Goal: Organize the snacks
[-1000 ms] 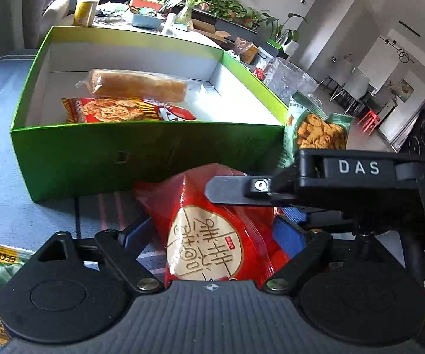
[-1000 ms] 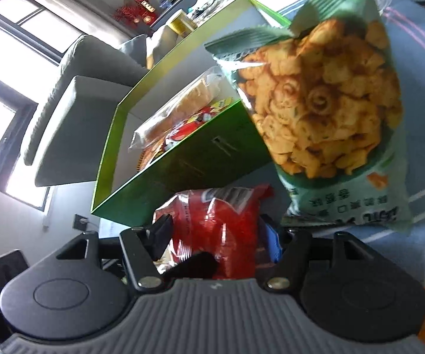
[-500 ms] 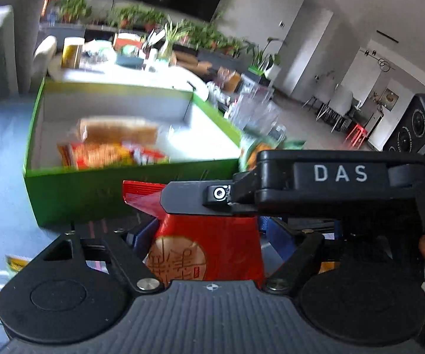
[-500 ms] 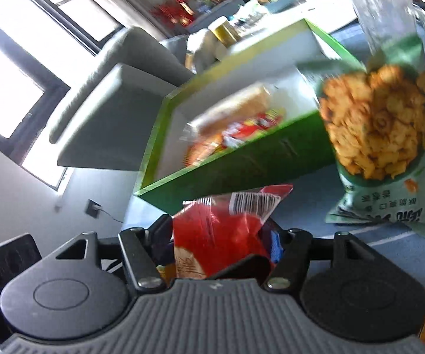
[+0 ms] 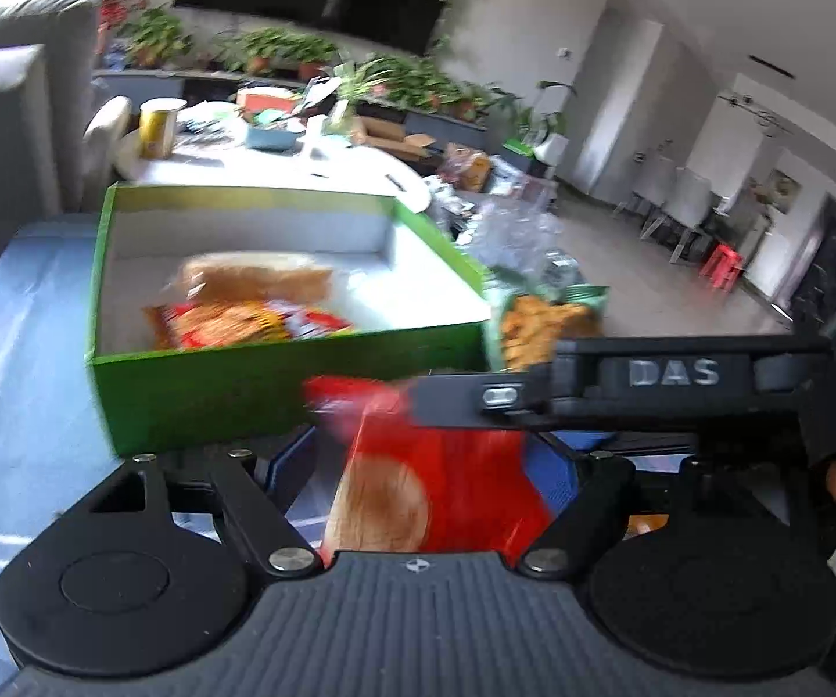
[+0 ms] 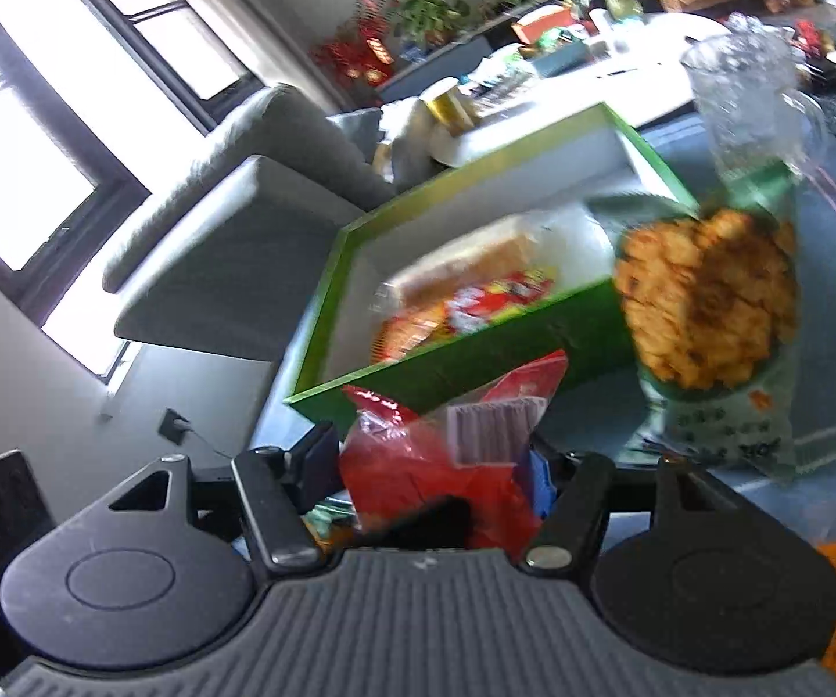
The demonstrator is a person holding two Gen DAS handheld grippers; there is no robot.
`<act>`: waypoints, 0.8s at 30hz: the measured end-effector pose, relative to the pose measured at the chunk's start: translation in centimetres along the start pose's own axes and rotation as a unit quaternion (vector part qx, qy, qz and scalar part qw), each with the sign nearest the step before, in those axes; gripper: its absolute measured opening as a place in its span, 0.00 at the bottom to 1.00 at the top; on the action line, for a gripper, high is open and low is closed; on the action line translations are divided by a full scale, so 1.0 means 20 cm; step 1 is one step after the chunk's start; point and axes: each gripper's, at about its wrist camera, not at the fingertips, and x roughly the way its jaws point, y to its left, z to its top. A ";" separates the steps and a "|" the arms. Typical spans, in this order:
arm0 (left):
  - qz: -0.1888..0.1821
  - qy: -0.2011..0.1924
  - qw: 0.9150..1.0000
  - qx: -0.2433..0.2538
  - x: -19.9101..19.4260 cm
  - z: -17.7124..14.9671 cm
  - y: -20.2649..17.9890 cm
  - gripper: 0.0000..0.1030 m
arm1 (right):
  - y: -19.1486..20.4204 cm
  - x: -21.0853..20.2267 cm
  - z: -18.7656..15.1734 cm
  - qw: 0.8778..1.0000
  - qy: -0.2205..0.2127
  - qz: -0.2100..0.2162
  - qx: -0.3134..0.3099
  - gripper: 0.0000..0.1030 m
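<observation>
The red snack packet (image 5: 447,493) is glossy crinkled plastic with a round beige emblem on its front and, in the right wrist view, a white barcode patch (image 6: 493,427) on its back. It hangs in the air in front of the green cardboard box (image 5: 197,389), between both grippers. The left gripper (image 5: 423,464) has just been closing and its blue pads press on the packet's sides. The right gripper (image 6: 435,464) also clamps the packet. Inside the box lie a wrapped loaf of bread (image 5: 255,279) and a red-yellow biscuit packet (image 5: 232,325). A green bag of golden crackers (image 6: 708,319) stands just beside the box's right corner, in front of a clear glass jug (image 6: 749,99).
</observation>
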 end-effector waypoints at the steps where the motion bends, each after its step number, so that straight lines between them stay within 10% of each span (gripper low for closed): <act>1: 0.008 0.006 1.000 -0.011 0.01 -0.01 0.03 0.77 | -0.02 0.00 0.00 1.000 -0.002 -0.009 0.001 0.60; 12: -0.005 0.066 0.997 -0.032 0.25 -0.05 0.08 0.80 | -0.13 0.16 -0.06 0.998 0.046 -0.038 0.030 0.61; 24: -0.032 -0.001 0.999 0.040 0.14 -0.04 -0.08 0.75 | -0.14 0.10 -0.05 0.999 0.019 0.036 0.033 0.59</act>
